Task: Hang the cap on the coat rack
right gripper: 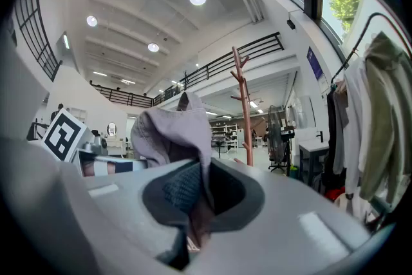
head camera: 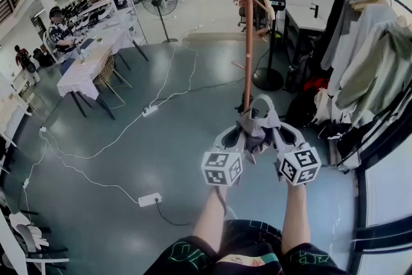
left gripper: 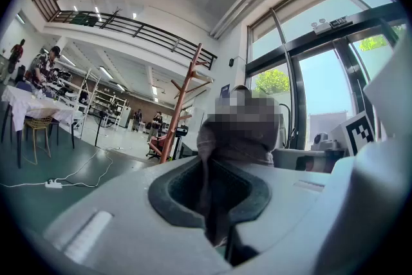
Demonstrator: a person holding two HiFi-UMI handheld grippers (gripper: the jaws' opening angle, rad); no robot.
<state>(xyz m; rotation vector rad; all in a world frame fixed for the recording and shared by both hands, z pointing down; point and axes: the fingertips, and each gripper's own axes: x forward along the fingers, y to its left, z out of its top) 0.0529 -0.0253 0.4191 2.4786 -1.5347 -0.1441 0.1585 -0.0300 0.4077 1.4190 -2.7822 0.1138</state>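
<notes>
A grey cap (head camera: 258, 127) hangs between my two grippers, held up in front of the brown wooden coat rack (head camera: 248, 29). My left gripper (head camera: 243, 135) is shut on the cap's left side, and my right gripper (head camera: 275, 134) is shut on its right side. In the left gripper view the cap's fabric (left gripper: 215, 187) is pinched in the jaws and the coat rack (left gripper: 182, 106) stands off to the left. The right gripper view shows the cap (right gripper: 174, 132) bunched above the jaws, with the coat rack (right gripper: 244, 109) beyond it. The rack's pegs are above the cap.
A clothes rail with hanging garments (head camera: 367, 55) fills the right side. A black round-based stand (head camera: 267, 78) is just right of the rack. A floor fan (head camera: 159, 0), a table with a white cloth (head camera: 87, 67) and floor cables with a power strip (head camera: 149, 199) lie to the left.
</notes>
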